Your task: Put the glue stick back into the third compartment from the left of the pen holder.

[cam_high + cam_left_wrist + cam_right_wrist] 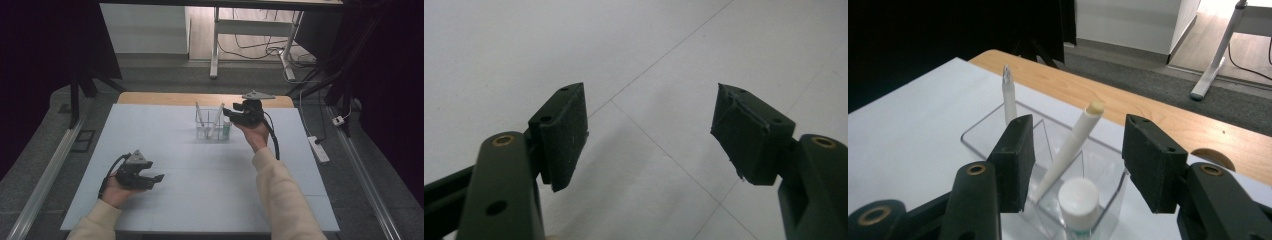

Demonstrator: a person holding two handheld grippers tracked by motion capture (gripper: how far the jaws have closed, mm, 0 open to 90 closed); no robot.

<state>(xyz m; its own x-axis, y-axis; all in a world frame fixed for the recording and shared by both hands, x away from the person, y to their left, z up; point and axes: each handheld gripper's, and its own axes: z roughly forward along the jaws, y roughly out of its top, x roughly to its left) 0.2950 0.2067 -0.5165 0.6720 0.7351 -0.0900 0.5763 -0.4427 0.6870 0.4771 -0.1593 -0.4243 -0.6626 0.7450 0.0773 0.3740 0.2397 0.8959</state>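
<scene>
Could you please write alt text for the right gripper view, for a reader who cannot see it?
The right gripper, jaws open, hovers above a clear divided organizer on a white table. A leaning white pen shows between the jaws, a white-capped bottle below it, and another white pen stands behind.

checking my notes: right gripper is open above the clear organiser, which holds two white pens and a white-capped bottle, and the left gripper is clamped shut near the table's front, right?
Not quite: the left gripper is open, not shut. The left gripper view shows its jaws wide apart over bare table. The rest holds: the right gripper hangs open above the clear organiser with two white pens and the white-capped bottle.
</scene>
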